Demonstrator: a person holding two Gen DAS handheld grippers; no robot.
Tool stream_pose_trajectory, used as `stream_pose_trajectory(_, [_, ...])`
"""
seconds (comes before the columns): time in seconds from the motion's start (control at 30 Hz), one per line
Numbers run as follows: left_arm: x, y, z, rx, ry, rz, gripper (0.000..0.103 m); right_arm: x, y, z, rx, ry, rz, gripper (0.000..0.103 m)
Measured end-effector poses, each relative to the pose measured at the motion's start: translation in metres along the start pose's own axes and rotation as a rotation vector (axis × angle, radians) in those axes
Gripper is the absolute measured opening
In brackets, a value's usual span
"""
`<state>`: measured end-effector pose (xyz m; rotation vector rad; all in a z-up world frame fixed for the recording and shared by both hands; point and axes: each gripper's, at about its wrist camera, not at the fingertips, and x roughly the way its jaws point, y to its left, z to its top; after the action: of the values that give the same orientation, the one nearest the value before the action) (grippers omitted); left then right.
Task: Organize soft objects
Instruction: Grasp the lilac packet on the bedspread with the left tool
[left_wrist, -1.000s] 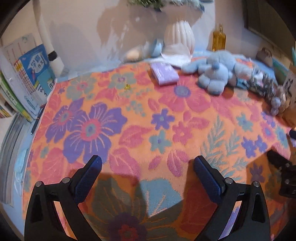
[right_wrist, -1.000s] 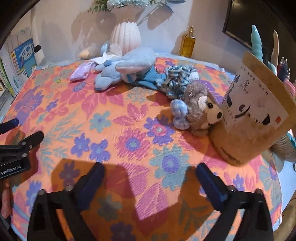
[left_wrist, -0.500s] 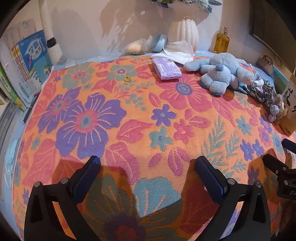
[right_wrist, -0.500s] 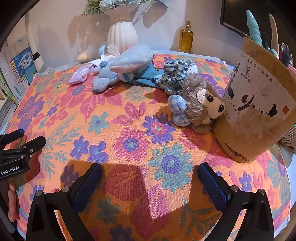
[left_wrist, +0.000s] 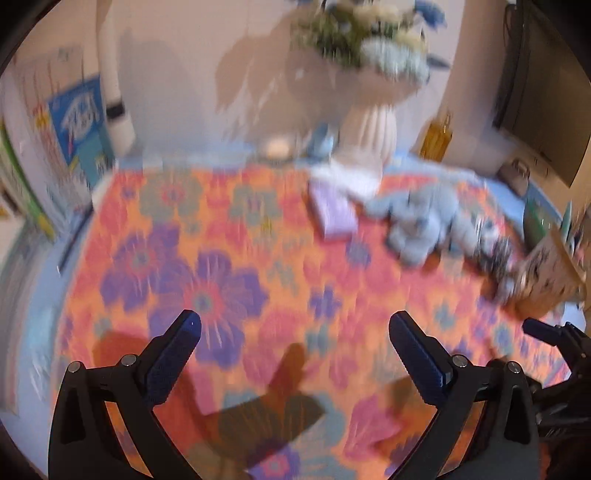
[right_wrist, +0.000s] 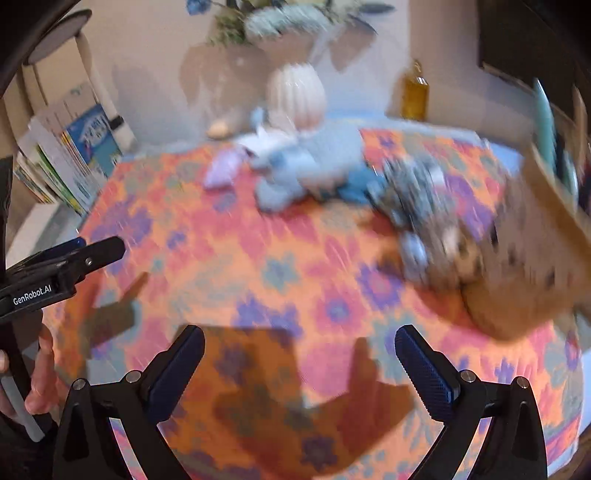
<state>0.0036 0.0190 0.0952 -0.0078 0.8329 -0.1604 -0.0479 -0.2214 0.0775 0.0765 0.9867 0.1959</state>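
Note:
A blue-grey plush toy (left_wrist: 417, 221) lies at the far right of the flowered orange cloth (left_wrist: 258, 280); it also shows in the right wrist view (right_wrist: 314, 173). A brown plush bear with checked clothes (right_wrist: 436, 221) lies against a cardboard tub (right_wrist: 532, 258) holding other items. The tub also shows in the left wrist view (left_wrist: 550, 273). A small lilac packet (left_wrist: 334, 214) lies near the blue plush. My left gripper (left_wrist: 293, 330) is open and empty above the near cloth. My right gripper (right_wrist: 299, 345) is open and empty, well short of the toys. Both views are blurred.
A white ribbed vase with flowers (left_wrist: 369, 136) and an amber bottle (left_wrist: 437, 138) stand at the back by the wall. Books (left_wrist: 77, 125) stand at the left edge. A dark screen (left_wrist: 546, 92) is at the right. The other gripper's body (right_wrist: 55, 273) shows at left.
Both grippers have risen and pulled back from the cloth, so the toys look smaller and farther. Both views are now motion-blurred. Both stay open and empty.

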Motion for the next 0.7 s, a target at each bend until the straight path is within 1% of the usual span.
stream_pose_trajectory(0.07, [0.007,-0.006,0.018,0.025,-0.012,0.007,0.102,0.0,0.004,0.021,0.0,-0.023,0.017,0.103])
stream_pose_trajectory(0.2, [0.039,-0.017,0.04,0.063,-0.016,0.031,0.102,0.015,-0.007,0.057,0.063,-0.07,-0.035,0.103])
stream_pose_trajectory(0.27, [0.064,-0.025,0.048,0.084,-0.022,0.047,0.102,0.023,-0.013,0.074,0.098,-0.097,-0.047,0.103])
stream_pose_trajectory(0.33, [0.084,-0.03,0.053,0.093,-0.016,0.06,0.1,0.033,-0.022,0.093,0.123,-0.157,-0.076,0.1])
stream_pose_trajectory(0.37, [0.099,-0.03,0.057,0.082,0.005,0.047,0.1,0.038,-0.026,0.1,0.134,-0.172,-0.09,0.099])
stream_pose_trajectory(0.43, [0.12,-0.027,0.063,0.023,0.03,-0.006,0.097,0.055,-0.037,0.114,0.174,-0.176,-0.088,0.099])
stream_pose_trajectory(0.47, [0.128,-0.025,0.065,0.002,0.034,-0.013,0.096,0.064,-0.044,0.119,0.201,-0.172,-0.084,0.099])
stream_pose_trajectory(0.53, [0.144,-0.027,0.067,0.011,0.045,0.008,0.088,0.081,-0.054,0.125,0.246,-0.168,-0.066,0.099])
stream_pose_trajectory(0.57, [0.149,-0.03,0.065,0.025,0.053,0.012,0.087,0.094,-0.059,0.126,0.263,-0.159,-0.047,0.096])
stream_pose_trajectory(0.6, [0.156,-0.033,0.064,0.042,0.081,0.008,0.081,0.103,-0.06,0.126,0.264,-0.149,-0.035,0.093])
stream_pose_trajectory(0.63, [0.157,-0.035,0.062,0.056,0.086,0.019,0.08,0.11,-0.06,0.125,0.254,-0.143,-0.027,0.088])
stream_pose_trajectory(0.67, [0.155,-0.039,0.061,0.071,0.073,0.034,0.08,0.114,-0.059,0.125,0.244,-0.136,-0.014,0.083])
stream_pose_trajectory(0.7, [0.155,-0.04,0.06,0.075,0.072,0.035,0.076,0.115,-0.056,0.125,0.235,-0.126,-0.002,0.074])
